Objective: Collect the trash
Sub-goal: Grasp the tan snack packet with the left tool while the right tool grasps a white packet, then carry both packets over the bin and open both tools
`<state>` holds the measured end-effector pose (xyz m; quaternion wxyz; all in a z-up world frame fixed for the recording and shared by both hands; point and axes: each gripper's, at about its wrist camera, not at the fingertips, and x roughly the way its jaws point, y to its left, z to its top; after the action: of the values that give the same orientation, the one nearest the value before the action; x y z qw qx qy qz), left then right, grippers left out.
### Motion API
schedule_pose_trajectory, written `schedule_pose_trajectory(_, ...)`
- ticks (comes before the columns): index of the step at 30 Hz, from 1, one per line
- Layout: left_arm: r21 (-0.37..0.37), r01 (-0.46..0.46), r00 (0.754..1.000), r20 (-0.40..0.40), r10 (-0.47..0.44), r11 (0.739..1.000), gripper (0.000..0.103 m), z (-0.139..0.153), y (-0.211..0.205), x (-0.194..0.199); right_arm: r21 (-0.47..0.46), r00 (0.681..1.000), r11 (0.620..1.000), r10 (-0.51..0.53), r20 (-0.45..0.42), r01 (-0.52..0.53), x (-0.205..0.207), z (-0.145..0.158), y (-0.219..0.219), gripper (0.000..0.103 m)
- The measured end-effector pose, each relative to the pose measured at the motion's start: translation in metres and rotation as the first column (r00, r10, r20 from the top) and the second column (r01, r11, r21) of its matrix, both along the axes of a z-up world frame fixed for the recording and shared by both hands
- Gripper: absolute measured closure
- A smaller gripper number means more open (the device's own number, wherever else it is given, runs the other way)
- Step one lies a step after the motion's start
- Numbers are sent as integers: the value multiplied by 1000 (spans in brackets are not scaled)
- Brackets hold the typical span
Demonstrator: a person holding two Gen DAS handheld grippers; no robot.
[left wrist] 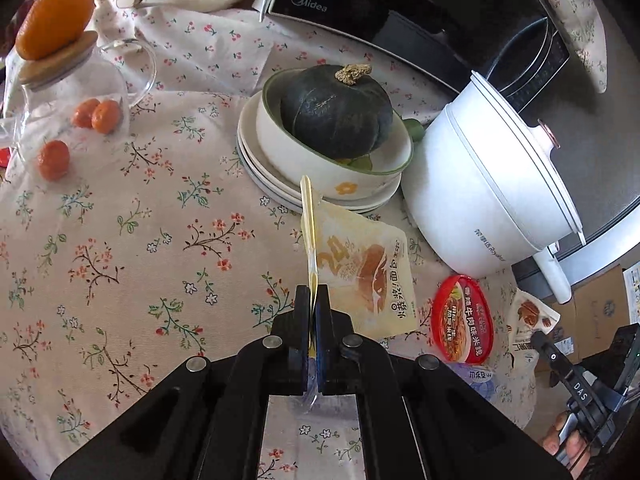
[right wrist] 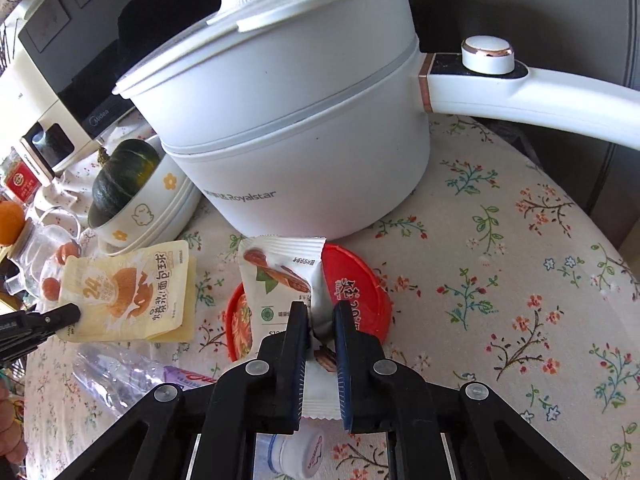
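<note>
My left gripper (left wrist: pixel 314 294) is shut on a yellow bread-snack pouch (left wrist: pixel 360 268) and holds it edge-up over the floral tablecloth; the pouch also shows in the right wrist view (right wrist: pixel 132 292) with the left gripper (right wrist: pixel 60 316) at its corner. My right gripper (right wrist: pixel 320 312) is shut on a white snack wrapper (right wrist: pixel 280 276) just above a red instant-noodle cup (right wrist: pixel 356 292). The cup (left wrist: pixel 462 318) and the wrapper (left wrist: pixel 528 320) show in the left wrist view too. A crushed clear plastic bottle (right wrist: pixel 120 372) lies below the pouch.
A white Royalstar electric pot (right wrist: pixel 288 120) stands right behind the cup, its long handle (right wrist: pixel 540 96) pointing right. A bowl with a dark green pumpkin (left wrist: pixel 336 112) sits on plates. A microwave (left wrist: pixel 400 4), a glass jar (left wrist: pixel 68 92) and small oranges (left wrist: pixel 54 160) are around.
</note>
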<state>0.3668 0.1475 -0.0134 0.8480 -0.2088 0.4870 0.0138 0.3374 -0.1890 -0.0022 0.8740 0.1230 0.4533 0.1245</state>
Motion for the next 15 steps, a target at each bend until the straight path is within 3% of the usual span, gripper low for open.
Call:
schedule_pose_trajectory(10,178,-35,998,63,24,984,102,33,-13,-20,40,1000,999,21,9,-21,-39,20,-18,93)
schedule_pose_trajectory(15,203,-42,996,91,24,978,102,45,-20,-25,28,1000,999,26,-2,-26,-69,21,-34,93)
